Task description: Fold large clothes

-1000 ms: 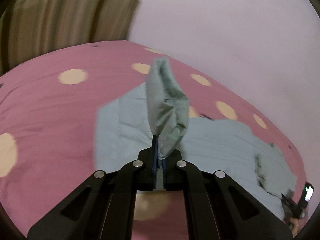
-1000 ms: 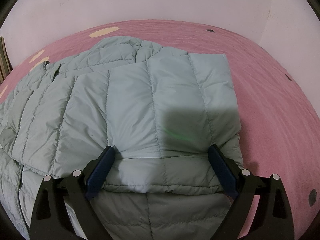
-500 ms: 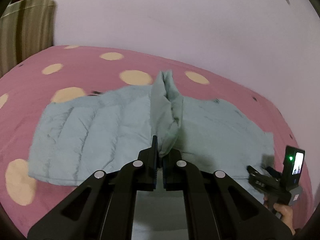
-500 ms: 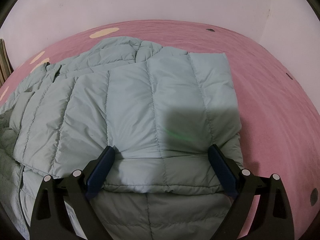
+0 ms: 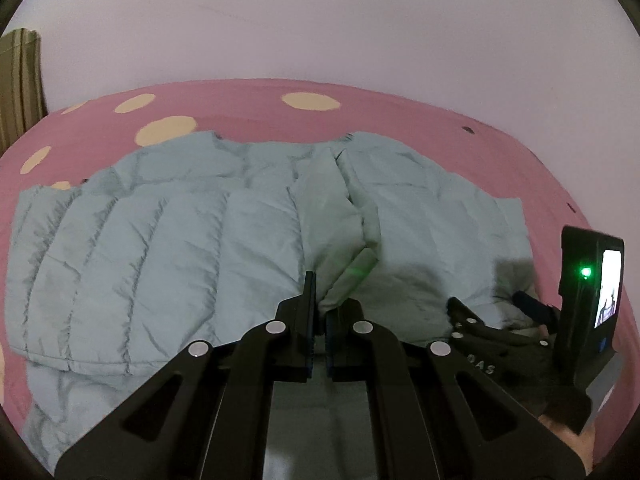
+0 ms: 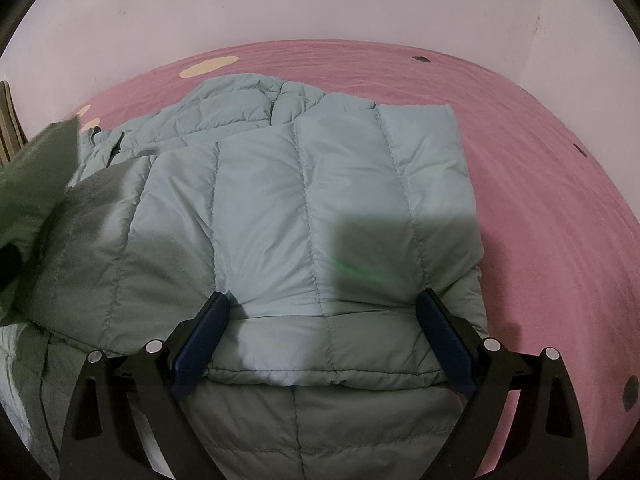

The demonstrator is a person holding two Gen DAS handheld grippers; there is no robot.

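A pale blue-green quilted puffer jacket lies spread on the pink bed. My left gripper is shut on a fold of the jacket's fabric, which trails forward over the jacket's middle. In the right wrist view the jacket lies folded over itself. My right gripper is open, its fingers wide apart and resting on the jacket's near part. The held fold shows at the left edge of that view. The right gripper also shows in the left wrist view, low at the right.
The bed cover is pink with cream dots and runs up to a pale wall. A striped curtain hangs at the far left. Bare bed lies to the jacket's right.
My left gripper has swung round and come low over the jacket, carrying the held fold toward the right gripper. The fold now enters the right wrist view. The right gripper has stayed still and open.
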